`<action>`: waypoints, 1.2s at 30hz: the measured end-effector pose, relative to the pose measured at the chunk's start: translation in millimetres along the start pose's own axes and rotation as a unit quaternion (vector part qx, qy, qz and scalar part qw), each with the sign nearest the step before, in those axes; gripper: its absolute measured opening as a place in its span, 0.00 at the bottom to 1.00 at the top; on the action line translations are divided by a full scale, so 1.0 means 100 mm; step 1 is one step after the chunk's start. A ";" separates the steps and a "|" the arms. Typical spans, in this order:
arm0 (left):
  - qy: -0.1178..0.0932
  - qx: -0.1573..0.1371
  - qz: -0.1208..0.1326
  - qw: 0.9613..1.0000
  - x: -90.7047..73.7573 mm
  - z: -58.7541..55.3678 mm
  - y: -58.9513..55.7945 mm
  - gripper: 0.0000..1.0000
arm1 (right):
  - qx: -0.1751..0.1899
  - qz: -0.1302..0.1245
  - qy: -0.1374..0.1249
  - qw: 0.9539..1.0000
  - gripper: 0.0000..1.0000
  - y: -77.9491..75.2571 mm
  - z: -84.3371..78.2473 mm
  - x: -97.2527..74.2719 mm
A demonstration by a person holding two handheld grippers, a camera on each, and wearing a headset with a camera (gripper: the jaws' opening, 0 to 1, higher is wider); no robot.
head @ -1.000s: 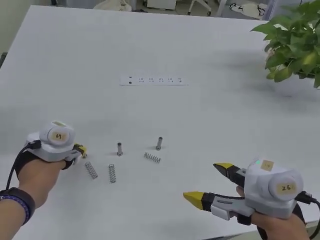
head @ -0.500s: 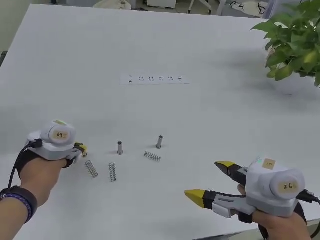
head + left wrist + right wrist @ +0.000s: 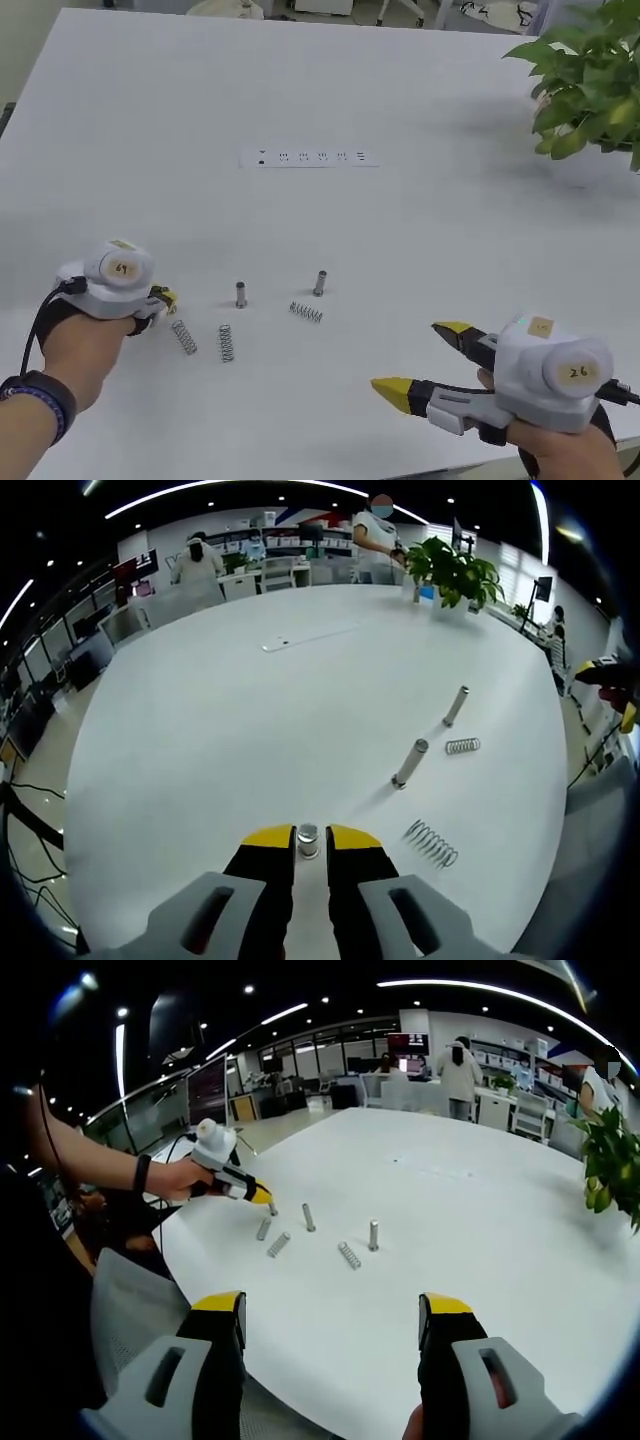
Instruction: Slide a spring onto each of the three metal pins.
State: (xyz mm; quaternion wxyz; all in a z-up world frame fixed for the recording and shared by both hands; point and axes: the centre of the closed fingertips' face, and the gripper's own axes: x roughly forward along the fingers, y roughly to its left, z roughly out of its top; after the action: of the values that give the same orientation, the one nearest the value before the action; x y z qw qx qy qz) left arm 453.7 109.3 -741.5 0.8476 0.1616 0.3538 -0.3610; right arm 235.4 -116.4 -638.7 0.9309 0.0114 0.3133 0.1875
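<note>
My left gripper (image 3: 308,837) is shut on a short metal pin (image 3: 307,840) that stands upright on the white table, at the left in the head view (image 3: 162,298). Two more pins (image 3: 241,294) (image 3: 320,283) stand free to its right, also seen from the left gripper (image 3: 410,763) (image 3: 456,706). Three springs lie flat: one (image 3: 183,337) just beside the left gripper, one (image 3: 226,343) below the middle pin, one (image 3: 305,312) by the right pin. My right gripper (image 3: 418,357) hovers open and empty near the front edge, well to the right of the springs (image 3: 332,1305).
A white power strip (image 3: 310,158) lies flat farther back on the table (image 3: 450,220). A potted green plant (image 3: 590,80) stands at the back right corner. Chairs and people are beyond the far edge.
</note>
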 end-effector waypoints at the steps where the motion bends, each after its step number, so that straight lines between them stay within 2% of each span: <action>1: -0.003 -0.001 0.000 1.000 0.00 0.01 0.00 0.06 | 0.001 0.000 -0.001 1.000 0.69 0.00 0.00 0.00; 3: -0.003 -0.003 -0.003 1.000 -0.01 0.02 -0.01 0.10 | 0.000 0.000 0.000 1.000 0.69 -0.01 0.00 0.00; 8: -0.008 -0.008 0.000 1.000 -0.04 0.04 0.00 0.13 | 0.001 0.000 -0.003 1.000 0.69 0.00 0.01 0.00; 12: -0.015 -0.021 -0.009 1.000 -0.09 0.05 -0.03 0.17 | 0.001 0.001 -0.005 1.000 0.69 0.01 0.01 0.00; 22: -0.027 -0.040 -0.007 0.999 -0.24 -0.01 -0.02 0.23 | 0.002 0.003 -0.006 1.000 0.70 0.02 -0.01 0.00; 29: -0.038 -0.043 -0.005 0.998 -0.36 -0.04 -0.04 0.25 | 0.002 0.002 -0.007 1.000 0.69 0.01 -0.01 0.00; 36: -0.042 -0.046 -0.003 0.998 -0.51 -0.17 -0.05 0.27 | 0.004 0.001 -0.008 1.000 0.69 0.00 -0.03 -0.01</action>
State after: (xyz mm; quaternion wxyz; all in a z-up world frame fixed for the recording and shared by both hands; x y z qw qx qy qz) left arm 416.9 139.6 -716.9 0.8671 0.1058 0.3343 -0.3537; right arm 232.6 -116.9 -640.5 0.9330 0.0170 0.3069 0.1870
